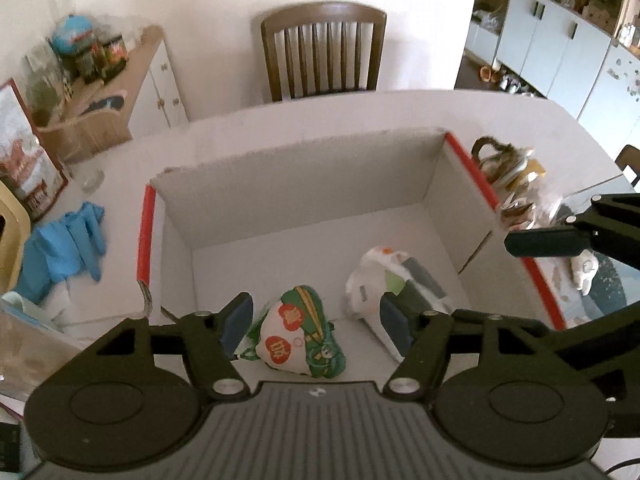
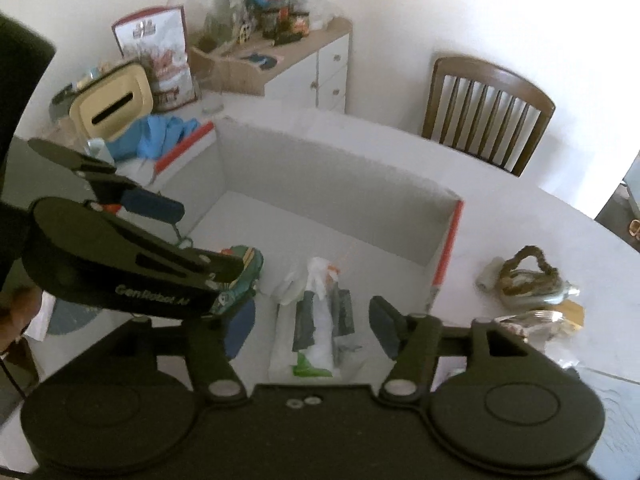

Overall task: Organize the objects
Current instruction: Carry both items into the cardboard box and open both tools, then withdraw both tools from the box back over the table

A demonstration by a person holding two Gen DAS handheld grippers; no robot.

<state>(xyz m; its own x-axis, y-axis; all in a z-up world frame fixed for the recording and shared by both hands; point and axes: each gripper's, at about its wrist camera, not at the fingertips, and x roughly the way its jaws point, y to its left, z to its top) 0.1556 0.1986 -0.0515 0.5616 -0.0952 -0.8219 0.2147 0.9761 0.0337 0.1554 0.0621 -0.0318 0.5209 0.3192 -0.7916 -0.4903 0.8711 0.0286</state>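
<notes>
both my tongs hang open over the white cardboard box (image 1: 304, 184) and grip nothing. between the pads of my left gripper (image 1: 316, 326) i see the green and white pouch (image 1: 304, 340), lying on the box floor below, not touched. under my right gripper (image 2: 312, 330) lies the white plastic packet (image 2: 316, 320), also on the box floor, just beside the pouch. outside the red-edged right wall, on the table (image 1: 400, 108), rests a heap of small things (image 2: 528, 292). on the left side lies a blue cloth (image 1: 64, 248). behind the table stands a wooden chair (image 1: 324, 52).
</notes>
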